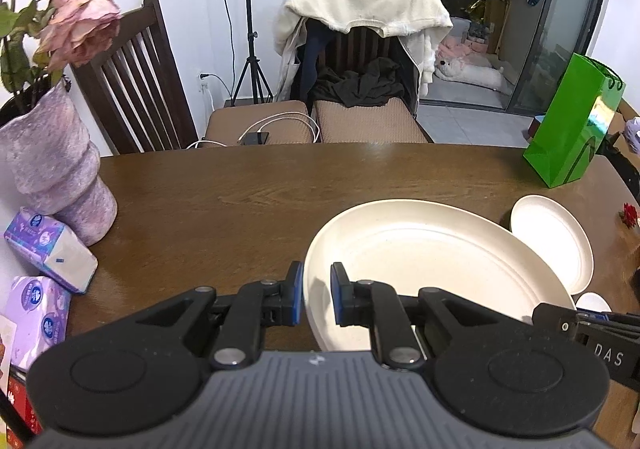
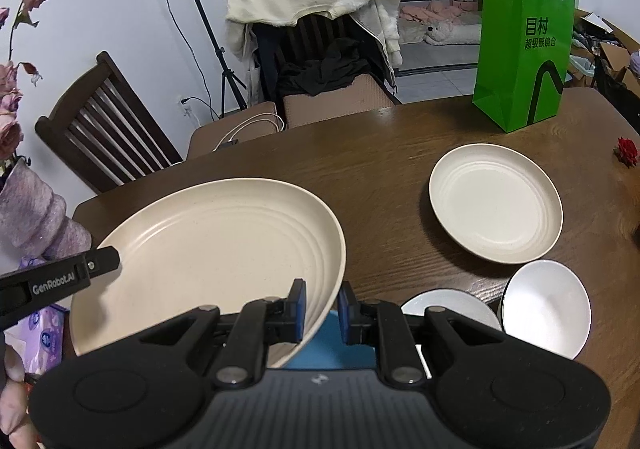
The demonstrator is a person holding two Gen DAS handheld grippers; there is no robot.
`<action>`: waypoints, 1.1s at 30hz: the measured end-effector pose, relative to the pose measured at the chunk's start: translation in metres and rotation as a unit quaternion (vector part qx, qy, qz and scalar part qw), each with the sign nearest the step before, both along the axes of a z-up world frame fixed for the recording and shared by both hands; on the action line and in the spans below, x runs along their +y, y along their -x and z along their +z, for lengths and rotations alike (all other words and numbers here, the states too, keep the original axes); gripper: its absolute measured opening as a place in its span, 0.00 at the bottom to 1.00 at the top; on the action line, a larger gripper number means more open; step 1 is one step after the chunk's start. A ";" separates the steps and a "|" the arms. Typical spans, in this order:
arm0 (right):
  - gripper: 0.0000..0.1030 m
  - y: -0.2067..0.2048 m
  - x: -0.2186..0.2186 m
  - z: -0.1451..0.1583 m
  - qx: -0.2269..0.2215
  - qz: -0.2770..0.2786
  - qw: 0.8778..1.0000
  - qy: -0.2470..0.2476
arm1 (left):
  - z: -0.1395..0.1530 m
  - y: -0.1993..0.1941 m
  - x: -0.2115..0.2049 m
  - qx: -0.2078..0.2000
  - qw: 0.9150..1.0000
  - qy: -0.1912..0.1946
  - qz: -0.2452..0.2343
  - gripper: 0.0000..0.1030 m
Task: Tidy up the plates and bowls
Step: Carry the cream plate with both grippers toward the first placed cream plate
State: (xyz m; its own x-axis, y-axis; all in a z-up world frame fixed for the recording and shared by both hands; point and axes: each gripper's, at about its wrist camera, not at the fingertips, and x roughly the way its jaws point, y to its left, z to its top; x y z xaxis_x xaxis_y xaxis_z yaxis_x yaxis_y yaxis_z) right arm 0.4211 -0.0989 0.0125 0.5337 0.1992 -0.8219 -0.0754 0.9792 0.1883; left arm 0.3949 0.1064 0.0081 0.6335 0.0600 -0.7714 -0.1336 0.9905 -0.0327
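A large cream plate [image 1: 420, 261] [image 2: 216, 249] hangs lifted over the brown table [image 1: 240, 201], held by both grippers at opposite rims. My left gripper [image 1: 317, 297] is shut on its left rim and shows from the side in the right wrist view [image 2: 108, 261]. My right gripper [image 2: 322, 309] is shut on the right rim and enters the left wrist view [image 1: 560, 323] at the right edge. A smaller cream plate [image 2: 496, 209] [image 1: 556, 237] lies flat on the table to the right. Two white bowls [image 2: 546, 309] [image 2: 448, 309] sit at the near right, one tilted.
A green paper bag [image 2: 524, 49] stands at the far right. A purple vase [image 1: 56, 169] with dried roses and tissue packs [image 1: 52, 249] crowd the left edge. Two chairs [image 1: 132, 81] stand behind the table. A small red flower [image 2: 626, 151] lies at the right edge. Something blue [image 2: 324, 345] lies under the plate.
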 end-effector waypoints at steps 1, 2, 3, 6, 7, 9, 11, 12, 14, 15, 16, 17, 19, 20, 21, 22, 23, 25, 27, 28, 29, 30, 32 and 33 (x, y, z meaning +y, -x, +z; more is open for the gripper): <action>0.16 0.003 0.001 0.000 0.000 0.000 1.000 0.000 | 0.000 0.003 0.002 0.000 1.000 0.001 -0.001 0.14; 0.16 0.006 0.003 0.001 -0.001 0.000 1.000 0.001 | 0.000 0.006 0.003 0.000 1.000 0.001 -0.001 0.14; 0.16 0.008 0.004 0.002 -0.002 0.000 1.000 0.002 | 0.000 0.010 0.005 -0.001 1.000 0.002 -0.002 0.14; 0.16 0.015 0.007 0.003 -0.004 0.000 1.000 0.002 | 0.002 0.018 0.008 -0.001 1.000 0.002 -0.005 0.14; 0.16 0.017 0.008 0.003 -0.004 0.000 1.000 0.002 | 0.002 0.021 0.009 -0.002 1.000 0.002 -0.006 0.14; 0.16 0.020 0.009 0.003 -0.004 -0.001 1.000 0.002 | 0.003 0.026 0.010 -0.003 1.000 0.002 -0.006 0.14; 0.16 0.025 0.011 0.003 -0.004 -0.001 1.000 0.001 | 0.003 0.032 0.011 -0.003 1.000 0.003 -0.006 0.14; 0.16 0.025 0.011 0.003 -0.005 -0.001 1.000 0.002 | 0.003 0.034 0.012 -0.003 1.000 0.004 -0.006 0.14; 0.16 0.031 0.013 0.004 -0.006 0.000 1.000 0.004 | 0.002 0.039 0.014 -0.003 1.000 0.007 -0.006 0.14; 0.16 0.033 0.014 0.005 -0.007 0.001 1.000 0.005 | 0.002 0.042 0.014 -0.003 1.000 0.008 -0.006 0.14; 0.16 0.037 0.016 0.005 -0.009 0.002 1.000 0.009 | 0.002 0.044 0.016 -0.003 1.000 0.010 -0.005 0.14; 0.16 0.039 0.018 0.006 -0.010 0.004 1.000 0.011 | 0.001 0.046 0.017 -0.003 1.000 0.012 -0.004 0.14; 0.16 0.045 0.020 0.006 -0.011 0.006 1.000 0.014 | 0.000 0.049 0.018 0.000 1.000 0.014 -0.003 0.14; 0.16 0.048 0.021 0.005 -0.010 0.007 1.000 0.014 | -0.001 0.051 0.019 0.001 1.000 0.015 -0.004 0.14; 0.16 0.050 0.021 0.005 -0.010 0.007 1.000 0.013 | -0.001 0.053 0.019 0.001 1.000 0.014 -0.005 0.14; 0.16 0.052 0.022 0.004 -0.009 0.007 1.000 0.014 | -0.001 0.056 0.019 0.002 1.000 0.014 -0.004 0.14; 0.16 0.054 0.023 0.004 -0.009 0.008 1.000 0.015 | -0.002 0.058 0.020 0.002 1.000 0.016 -0.004 0.14; 0.16 0.058 0.023 0.002 -0.008 0.008 1.000 0.014 | -0.002 0.063 0.020 0.001 1.000 0.018 -0.004 0.14; 0.16 0.061 0.022 0.001 -0.008 0.008 1.000 0.014 | -0.003 0.068 0.020 0.001 1.000 0.019 -0.004 0.14; 0.16 0.062 0.022 0.001 -0.008 0.009 1.000 0.013 | -0.003 0.070 0.020 0.001 1.000 0.019 -0.004 0.14; 0.16 0.064 0.022 0.001 -0.008 0.009 1.000 0.014 | -0.003 0.070 0.020 0.001 1.000 0.019 -0.004 0.14; 0.16 0.065 0.022 0.001 -0.009 0.009 1.000 0.014 | -0.003 0.073 0.021 0.001 1.000 0.021 -0.004 0.14; 0.16 0.070 0.021 0.001 -0.008 0.010 1.000 0.014 | -0.004 0.077 0.022 0.002 1.000 0.023 -0.003 0.14; 0.16 0.072 0.021 0.000 -0.008 0.010 1.000 0.014 | -0.004 0.080 0.022 0.002 1.000 0.023 -0.003 0.14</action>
